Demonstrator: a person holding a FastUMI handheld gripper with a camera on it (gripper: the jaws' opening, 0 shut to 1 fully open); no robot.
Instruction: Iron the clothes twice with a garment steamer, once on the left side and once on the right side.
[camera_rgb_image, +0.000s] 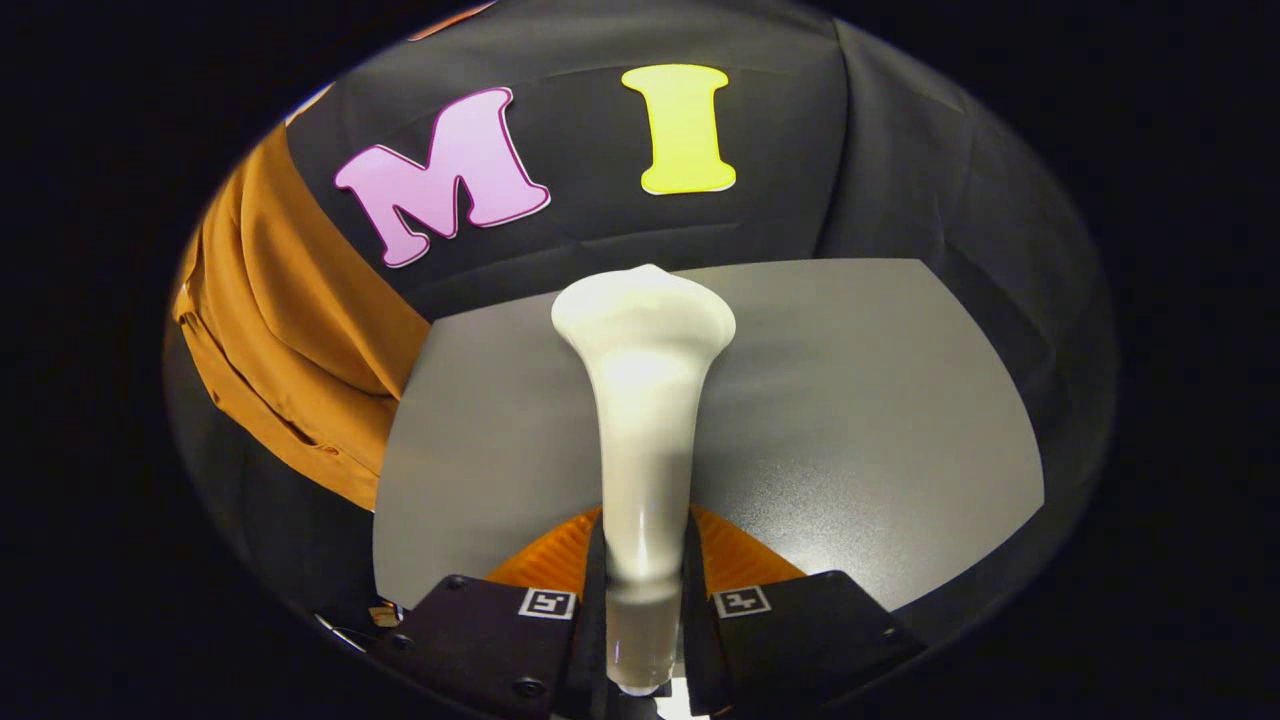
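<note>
The gripper (640, 600) holds the steamer (642, 400) by its handle, both fingers pressing on it (head pointing forward), above the grey table (860, 420). The orange garment (290, 330) hangs to the left, apart from the head.

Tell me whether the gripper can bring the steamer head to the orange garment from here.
Probably yes: the gripper is shut on the steamer, and nothing stands between its head and the orange garment.

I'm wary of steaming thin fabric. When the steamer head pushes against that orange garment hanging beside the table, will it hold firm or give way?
The orange garment will probably give way: it hangs in soft folds, so it looks thin and floppy. Likely light too, so the white flared steamer, clamped between the gripper fingers, may push it back towards the black cloth wall rather than press it flat.
</note>
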